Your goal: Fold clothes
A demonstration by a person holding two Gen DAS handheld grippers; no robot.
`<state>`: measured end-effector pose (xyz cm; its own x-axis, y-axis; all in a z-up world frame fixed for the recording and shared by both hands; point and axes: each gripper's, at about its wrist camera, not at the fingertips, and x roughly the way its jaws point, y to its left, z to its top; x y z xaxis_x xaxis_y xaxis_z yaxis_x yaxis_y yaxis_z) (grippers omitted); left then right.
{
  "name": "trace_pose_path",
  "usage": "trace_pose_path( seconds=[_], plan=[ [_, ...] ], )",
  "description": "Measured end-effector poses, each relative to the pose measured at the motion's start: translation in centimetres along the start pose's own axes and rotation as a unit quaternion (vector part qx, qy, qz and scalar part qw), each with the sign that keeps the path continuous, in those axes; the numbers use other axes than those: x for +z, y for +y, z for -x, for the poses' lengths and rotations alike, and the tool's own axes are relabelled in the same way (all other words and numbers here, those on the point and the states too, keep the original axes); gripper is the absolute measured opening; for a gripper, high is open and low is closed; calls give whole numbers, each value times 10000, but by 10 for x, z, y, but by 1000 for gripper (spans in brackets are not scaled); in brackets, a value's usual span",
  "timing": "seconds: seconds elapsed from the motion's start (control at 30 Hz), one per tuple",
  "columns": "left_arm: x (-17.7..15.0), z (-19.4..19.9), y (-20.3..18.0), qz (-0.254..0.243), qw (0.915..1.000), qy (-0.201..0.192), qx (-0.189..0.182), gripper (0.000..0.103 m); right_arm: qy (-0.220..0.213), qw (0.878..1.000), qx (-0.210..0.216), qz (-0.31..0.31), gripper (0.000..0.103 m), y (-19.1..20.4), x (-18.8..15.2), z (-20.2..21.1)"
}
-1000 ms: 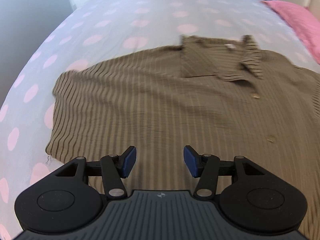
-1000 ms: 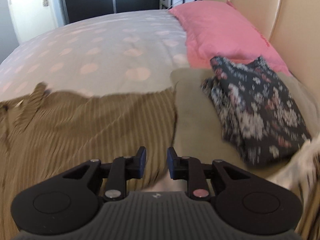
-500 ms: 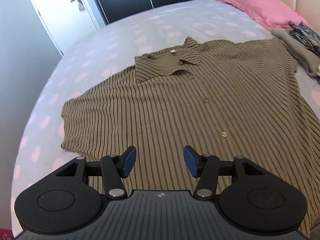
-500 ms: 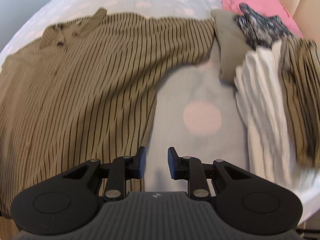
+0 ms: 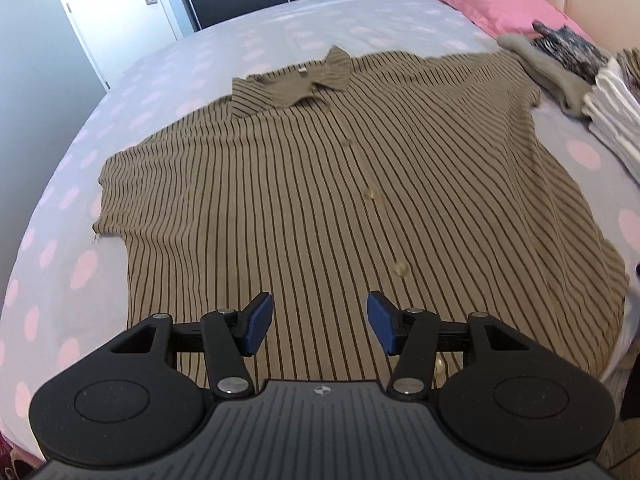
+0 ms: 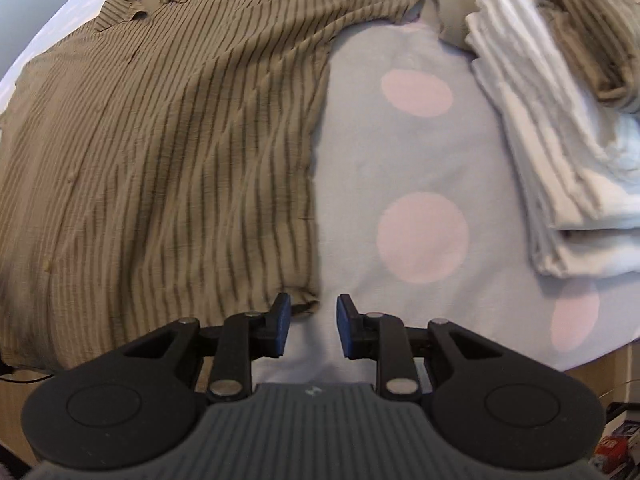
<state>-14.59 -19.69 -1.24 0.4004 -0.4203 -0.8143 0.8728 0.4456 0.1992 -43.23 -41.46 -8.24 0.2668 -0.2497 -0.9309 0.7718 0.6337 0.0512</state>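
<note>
1. Your left gripper (image 5: 320, 322): fingers (image 5: 256, 322) spread wide, released, nothing between the blue pads. It hovers over the near hem of the striped shirt (image 5: 320, 184), tilted down and looking along the button placket toward the collar.
2. Your right gripper (image 6: 310, 326): fingers (image 6: 282, 322) parted by a narrower gap, also released and empty. It sits just off the shirt's near right corner; the left finger is over the hem edge, the right finger over bare bedsheet (image 6: 420, 152). Whether the left finger touches cloth, you cannot tell.
3. Task garment count: one brown striped shirt, spread flat and face up on the bed, collar at the far end, both short sleeves out to the sides. Three buttons show down the front in the left view.
4. Beside it, on the right: one stack of folded clothes (image 6: 560, 128), white ribbed item underneath, a brown ribbed one on top.
5. Further back: one grey garment (image 5: 548, 68) touching the shirt's right sleeve, one dark floral garment (image 5: 568, 46) on it.
6. One pink pillow (image 5: 492, 0) at the head of the bed.
7. Bedsheet: pale lilac with pink dots.
</note>
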Motion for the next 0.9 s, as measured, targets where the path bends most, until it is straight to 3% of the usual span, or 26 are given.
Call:
trace_pose_path(
  seconds=[0.2, 0.37, 0.9],
  plan=[
    [-10, 1, -1, 60, 10000, 26, -30, 50, 32, 9998, -105, -157, 28, -7, -6, 0],
    [-13, -3, -2, 6, 9999, 105, -16, 50, 40, 9991, -415, 59, 28, -3, -7, -3],
    [-20, -24, -10, -185, 9988, 447, -6, 51, 44, 9991, -193, 377, 28, 6, -10, -2]
  ],
)
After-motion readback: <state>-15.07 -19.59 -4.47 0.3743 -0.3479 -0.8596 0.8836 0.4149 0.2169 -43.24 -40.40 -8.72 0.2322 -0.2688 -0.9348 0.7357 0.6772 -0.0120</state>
